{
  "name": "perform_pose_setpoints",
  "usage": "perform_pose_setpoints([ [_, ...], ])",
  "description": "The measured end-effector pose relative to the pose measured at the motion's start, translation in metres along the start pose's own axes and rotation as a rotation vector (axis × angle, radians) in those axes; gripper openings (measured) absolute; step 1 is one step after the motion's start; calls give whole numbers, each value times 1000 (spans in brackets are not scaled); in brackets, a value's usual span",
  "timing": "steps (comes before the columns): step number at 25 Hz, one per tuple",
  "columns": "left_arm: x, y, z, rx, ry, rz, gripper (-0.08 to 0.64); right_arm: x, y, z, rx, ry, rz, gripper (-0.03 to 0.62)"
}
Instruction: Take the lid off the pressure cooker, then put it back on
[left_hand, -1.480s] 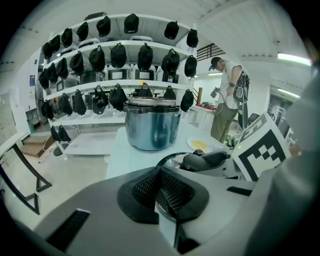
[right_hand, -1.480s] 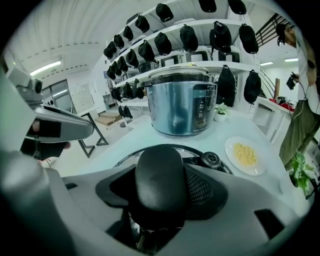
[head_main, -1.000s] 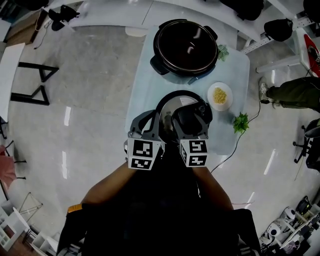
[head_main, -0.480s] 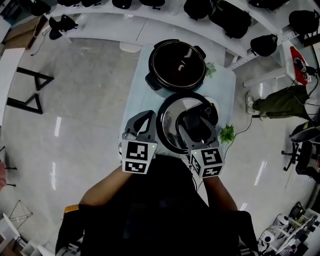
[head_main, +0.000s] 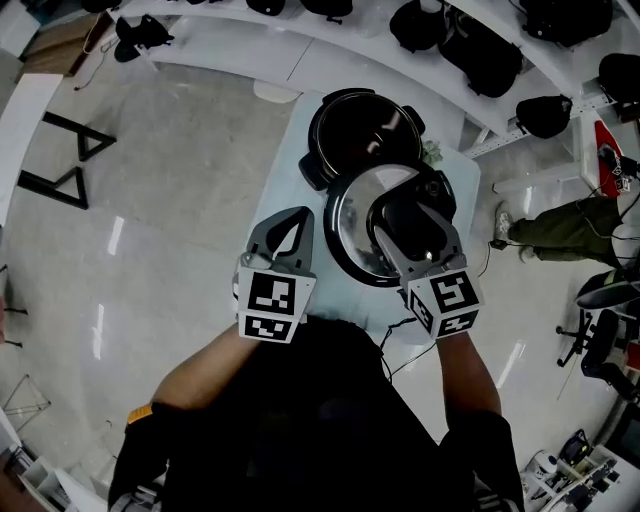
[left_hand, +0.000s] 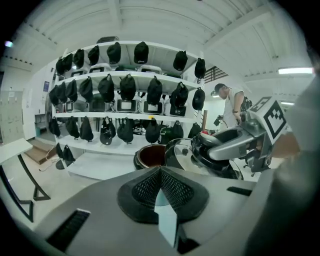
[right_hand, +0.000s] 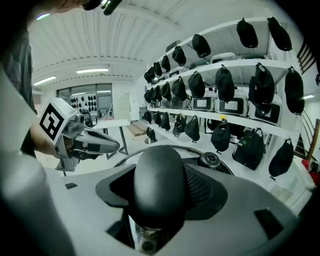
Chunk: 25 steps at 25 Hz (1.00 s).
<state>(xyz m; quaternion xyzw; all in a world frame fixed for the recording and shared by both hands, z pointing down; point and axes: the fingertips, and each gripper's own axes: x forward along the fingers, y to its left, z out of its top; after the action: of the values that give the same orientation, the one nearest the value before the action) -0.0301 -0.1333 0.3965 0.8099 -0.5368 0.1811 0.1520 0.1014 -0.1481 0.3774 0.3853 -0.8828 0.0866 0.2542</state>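
Gripping the lid (head_main: 350, 225) by its black handle (right_hand: 159, 170), the right gripper (head_main: 403, 215) has both jaws clamped against the handle's sides. The lid is held off the pressure cooker (head_main: 362, 128), on the cooker's near side. In the head view its far edge overlaps the cooker's near rim. The cooker stands open on the pale table (head_main: 297, 165), its dark inner pot exposed. A small round valve (right_hand: 210, 160) sits on the lid beside the handle. The left gripper (head_main: 288, 228) is at the cooker's near left, just beside the lid and apart from it. Its jaws are pressed together with nothing between them. Shelves (left_hand: 125, 75) of dark bags run beyond the cooker's far side.
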Motion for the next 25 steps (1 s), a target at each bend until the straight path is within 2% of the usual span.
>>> perform_pose_setpoints([
  [8,22,20,8,6,30,78,6,41,-39,28,-126,-21,133,293],
  [15,46,40,9,-33,53,142,8,81,-62,36,-208,-10,252,293],
  [25,71,58,4,-65,72,205,6,132,-77,45,-257,13,391,293],
])
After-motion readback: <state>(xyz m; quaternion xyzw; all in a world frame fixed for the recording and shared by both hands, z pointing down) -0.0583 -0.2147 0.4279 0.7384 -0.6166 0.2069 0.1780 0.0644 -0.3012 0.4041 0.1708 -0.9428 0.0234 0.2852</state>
